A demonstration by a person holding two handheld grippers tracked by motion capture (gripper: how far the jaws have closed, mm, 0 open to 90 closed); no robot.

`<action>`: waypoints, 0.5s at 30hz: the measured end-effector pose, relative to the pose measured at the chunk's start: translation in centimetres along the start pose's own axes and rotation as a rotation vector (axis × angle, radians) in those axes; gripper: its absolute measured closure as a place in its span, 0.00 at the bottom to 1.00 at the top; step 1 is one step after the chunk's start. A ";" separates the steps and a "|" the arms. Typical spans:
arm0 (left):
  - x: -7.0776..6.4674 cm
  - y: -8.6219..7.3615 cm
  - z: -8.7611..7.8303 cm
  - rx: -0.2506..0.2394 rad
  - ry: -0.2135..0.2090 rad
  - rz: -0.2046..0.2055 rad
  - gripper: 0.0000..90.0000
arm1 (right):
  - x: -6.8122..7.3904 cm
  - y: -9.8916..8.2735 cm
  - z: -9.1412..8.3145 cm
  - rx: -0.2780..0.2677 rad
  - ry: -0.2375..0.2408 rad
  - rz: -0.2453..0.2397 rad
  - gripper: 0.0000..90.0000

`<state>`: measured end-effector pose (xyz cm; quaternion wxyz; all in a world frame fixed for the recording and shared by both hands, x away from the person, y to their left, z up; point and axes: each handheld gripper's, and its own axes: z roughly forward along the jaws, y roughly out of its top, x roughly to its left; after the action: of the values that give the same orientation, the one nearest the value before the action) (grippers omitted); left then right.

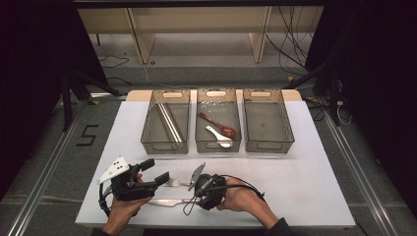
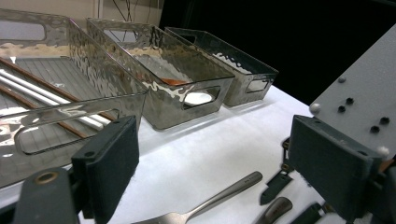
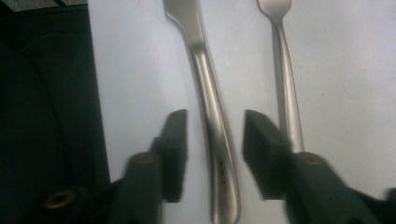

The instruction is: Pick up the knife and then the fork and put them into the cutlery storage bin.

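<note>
The sorting looks partly done, as I judge it: the left bin (image 1: 165,122) already holds a few long sticks, chopsticks by the look of them, the middle bin (image 1: 218,120) holds a reddish-brown spoon (image 1: 218,124) and a white spoon (image 1: 219,135), while the right bin (image 1: 268,120) has nothing in it that I can see. What is left lies at the near edge of the white worktop (image 1: 305,172): a steel knife (image 3: 211,107) and a steel fork (image 3: 286,88), side by side and apart, still flat on the surface. The right claw (image 3: 214,135) is lowered over the knife with its jaws parted, one on each side of the handle, pads clear of the metal, so nothing is gripped yet. The left claw (image 2: 212,161) stands released too, jaws wide, with only the fork's handle (image 2: 219,196) lying on the worktop in front of it. The knife is plain brushed steel, slim, its handle gently waisted and rounded at the end, its blade pointing away from the claw; smooth and low-lying, it probably wants a firm pinch.
</note>
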<state>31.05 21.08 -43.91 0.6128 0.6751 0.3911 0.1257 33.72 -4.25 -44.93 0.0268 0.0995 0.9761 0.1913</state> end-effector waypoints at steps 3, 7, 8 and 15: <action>0.0 0.0 -0.1 -0.008 0.012 0.003 0.18 | -0.1 0.7 0.5 0.039 -0.008 -0.022 0.59; 0.2 0.1 -0.4 -0.030 0.026 -0.005 0.18 | -0.3 1.3 1.2 0.044 -0.005 -0.033 0.56; 0.3 0.1 -0.4 -0.032 0.030 -0.009 0.18 | -0.3 1.5 1.3 0.055 0.000 -0.036 0.56; 0.2 0.1 -0.4 -0.031 0.030 -0.005 0.18 | -0.1 2.0 1.9 0.077 -0.002 -0.044 0.62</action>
<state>30.96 21.53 -43.78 0.6173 0.6627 0.4001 0.1404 34.32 -1.76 -45.93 0.0279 0.0794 0.9846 0.1530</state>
